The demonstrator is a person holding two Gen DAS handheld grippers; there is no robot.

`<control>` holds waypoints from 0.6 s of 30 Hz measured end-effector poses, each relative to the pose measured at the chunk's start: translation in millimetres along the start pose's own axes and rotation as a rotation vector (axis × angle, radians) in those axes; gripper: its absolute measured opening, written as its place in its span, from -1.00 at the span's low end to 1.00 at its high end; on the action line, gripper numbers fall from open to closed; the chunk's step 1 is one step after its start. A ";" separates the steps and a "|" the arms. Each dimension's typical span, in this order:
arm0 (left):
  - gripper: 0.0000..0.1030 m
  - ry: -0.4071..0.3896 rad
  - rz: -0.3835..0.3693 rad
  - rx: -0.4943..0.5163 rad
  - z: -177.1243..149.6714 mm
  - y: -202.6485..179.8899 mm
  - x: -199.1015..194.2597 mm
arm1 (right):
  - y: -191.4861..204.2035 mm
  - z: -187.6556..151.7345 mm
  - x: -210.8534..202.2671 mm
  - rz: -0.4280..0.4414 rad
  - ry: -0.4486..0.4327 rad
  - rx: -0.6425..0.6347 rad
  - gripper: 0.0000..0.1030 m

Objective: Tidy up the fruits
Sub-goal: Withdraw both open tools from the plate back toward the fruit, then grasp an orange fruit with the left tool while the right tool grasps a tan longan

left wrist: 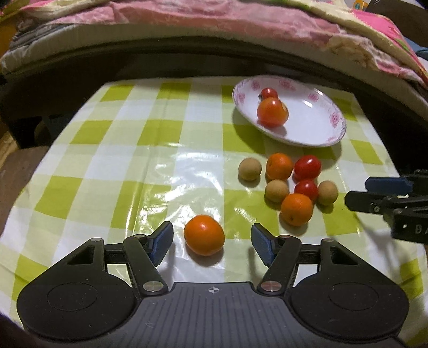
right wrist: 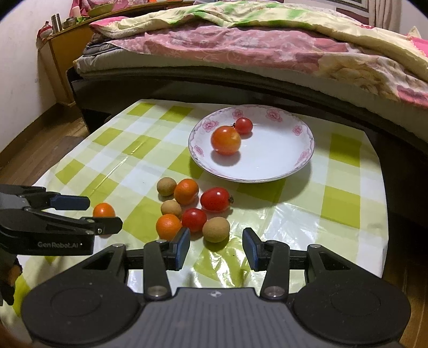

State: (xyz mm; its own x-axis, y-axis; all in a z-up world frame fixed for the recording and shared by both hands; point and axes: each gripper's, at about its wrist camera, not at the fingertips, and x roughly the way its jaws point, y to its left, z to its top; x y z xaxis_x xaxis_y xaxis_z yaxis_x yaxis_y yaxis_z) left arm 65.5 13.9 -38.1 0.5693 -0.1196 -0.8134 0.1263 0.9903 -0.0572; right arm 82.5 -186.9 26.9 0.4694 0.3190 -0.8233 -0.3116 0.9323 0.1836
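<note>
A white flowered plate (left wrist: 318, 125) (right wrist: 278, 160) holds an orange fruit (left wrist: 272, 112) (right wrist: 226, 140) and a small red tomato (left wrist: 269, 93) (right wrist: 243, 125). In front of it lies a cluster of loose fruit: oranges (left wrist: 279, 166) (right wrist: 186, 191), red tomatoes (left wrist: 307, 166) (right wrist: 215, 199) and brown longans (left wrist: 249, 169) (right wrist: 216, 229). My left gripper (left wrist: 211, 242) (right wrist: 105, 212) is open, with a lone orange (left wrist: 204, 235) (right wrist: 104, 210) between its fingers, untouched. My right gripper (right wrist: 216, 247) (left wrist: 355, 191) is open and empty, just short of the nearest longan.
The fruit lies on a low table with a green-and-white checked plastic cloth (left wrist: 149, 150) (right wrist: 339, 208). A bed with pink and yellow quilts (right wrist: 254, 45) (left wrist: 214, 18) runs along the table's far side. A wooden shelf (right wrist: 67, 40) stands at the back left.
</note>
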 end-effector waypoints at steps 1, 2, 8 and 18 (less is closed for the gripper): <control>0.23 0.009 0.000 0.000 -1.1 0.3 2.7 | -1.3 -0.1 1.6 0.001 0.004 -0.002 -0.12; 0.12 0.019 -0.001 0.000 -2.3 0.4 5.4 | -2.5 -0.3 3.5 0.000 0.008 -0.004 -0.12; -0.11 0.008 -0.023 0.014 -4.3 -0.9 6.3 | -3.9 -1.4 17.4 0.000 0.031 -0.046 -0.11; -0.06 -0.007 -0.037 0.051 -1.0 -9.1 10.2 | 2.4 3.8 46.7 0.032 0.056 -0.108 -0.12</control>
State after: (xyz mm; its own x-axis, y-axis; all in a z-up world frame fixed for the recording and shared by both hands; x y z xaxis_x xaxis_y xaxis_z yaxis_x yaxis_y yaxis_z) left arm 69.3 3.8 -46.4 0.5692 -0.1565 -0.8072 0.1885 0.9804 -0.0571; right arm 106.8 -169.1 -9.1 0.4115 0.3358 -0.8473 -0.4142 0.8970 0.1544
